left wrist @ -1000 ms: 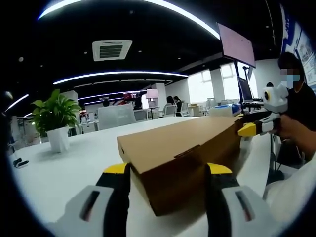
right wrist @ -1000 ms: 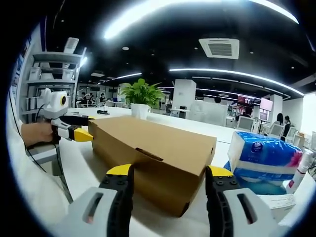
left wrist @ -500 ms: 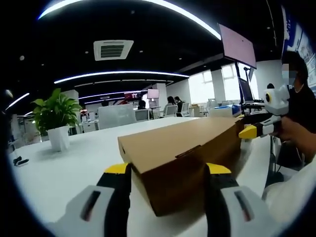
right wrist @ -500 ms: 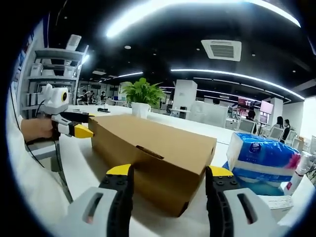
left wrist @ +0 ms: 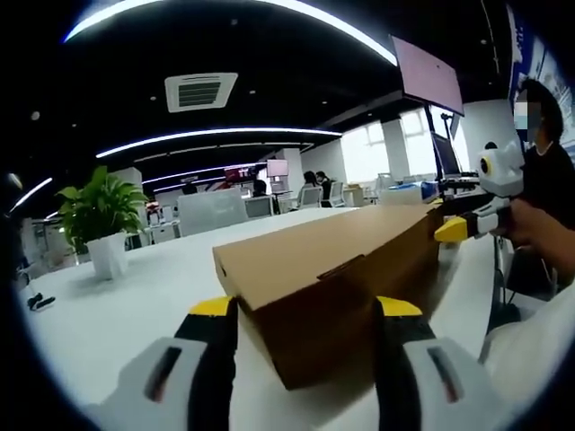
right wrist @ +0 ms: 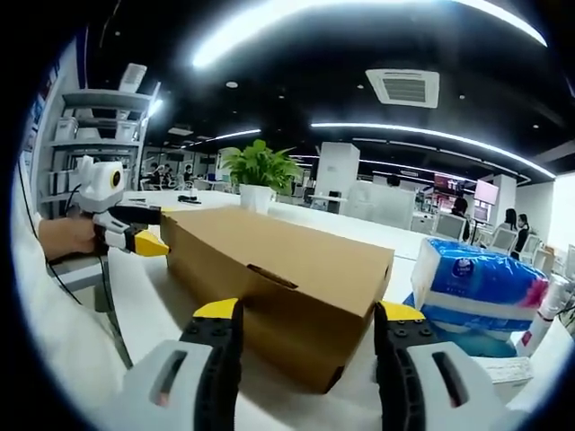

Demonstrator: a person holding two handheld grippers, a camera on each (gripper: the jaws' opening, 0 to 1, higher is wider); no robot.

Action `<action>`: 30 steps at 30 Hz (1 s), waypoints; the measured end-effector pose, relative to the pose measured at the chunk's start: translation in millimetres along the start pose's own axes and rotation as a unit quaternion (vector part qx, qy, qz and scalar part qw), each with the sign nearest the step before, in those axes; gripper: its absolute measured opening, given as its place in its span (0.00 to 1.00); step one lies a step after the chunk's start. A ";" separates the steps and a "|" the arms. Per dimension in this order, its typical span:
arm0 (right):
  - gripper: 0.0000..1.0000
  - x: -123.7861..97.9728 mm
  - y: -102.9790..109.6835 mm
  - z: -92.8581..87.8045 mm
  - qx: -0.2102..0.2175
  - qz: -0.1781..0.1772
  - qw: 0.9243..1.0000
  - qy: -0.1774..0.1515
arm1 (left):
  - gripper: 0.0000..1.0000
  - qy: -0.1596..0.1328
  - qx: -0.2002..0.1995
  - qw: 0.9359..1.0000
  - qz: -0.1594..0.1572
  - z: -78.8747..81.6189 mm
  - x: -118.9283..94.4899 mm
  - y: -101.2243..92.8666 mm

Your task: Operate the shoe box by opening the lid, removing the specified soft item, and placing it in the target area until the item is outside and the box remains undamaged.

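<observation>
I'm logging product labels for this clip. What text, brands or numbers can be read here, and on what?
No text can be read.
Tissue pack: a round dark logo with white marks, too small to read.
Paper by the pack: print too blurred to read.
Wall posters: print too blurred to read.
Box: plain cardboard, no print seen.
</observation>
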State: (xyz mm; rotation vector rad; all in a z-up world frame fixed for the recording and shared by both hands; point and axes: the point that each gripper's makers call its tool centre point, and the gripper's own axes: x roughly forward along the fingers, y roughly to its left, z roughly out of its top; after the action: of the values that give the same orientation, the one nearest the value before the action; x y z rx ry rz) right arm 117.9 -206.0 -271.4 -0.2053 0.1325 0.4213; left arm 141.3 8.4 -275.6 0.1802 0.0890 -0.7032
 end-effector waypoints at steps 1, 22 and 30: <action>0.60 0.1 0.2 -0.2 -0.001 0.000 1.000 0.001 | 0.63 -0.001 0.000 1.000 0.000 0.2 -0.3 -0.1; 0.59 -3.6 -4.4 -3.4 -0.011 -0.003 1.000 0.022 | 0.58 0.017 0.001 1.000 -0.025 1.7 0.8 -1.3; 0.59 -6.6 -4.9 -5.1 -0.018 -0.009 0.999 0.025 | 0.63 0.015 0.016 0.999 -0.037 -0.3 3.0 -5.3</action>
State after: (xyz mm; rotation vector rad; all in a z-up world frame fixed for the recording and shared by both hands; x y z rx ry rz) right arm 113.6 -214.0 -274.3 -0.2525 0.1724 0.4012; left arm 140.1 2.7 -277.1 0.2189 0.1137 -0.7754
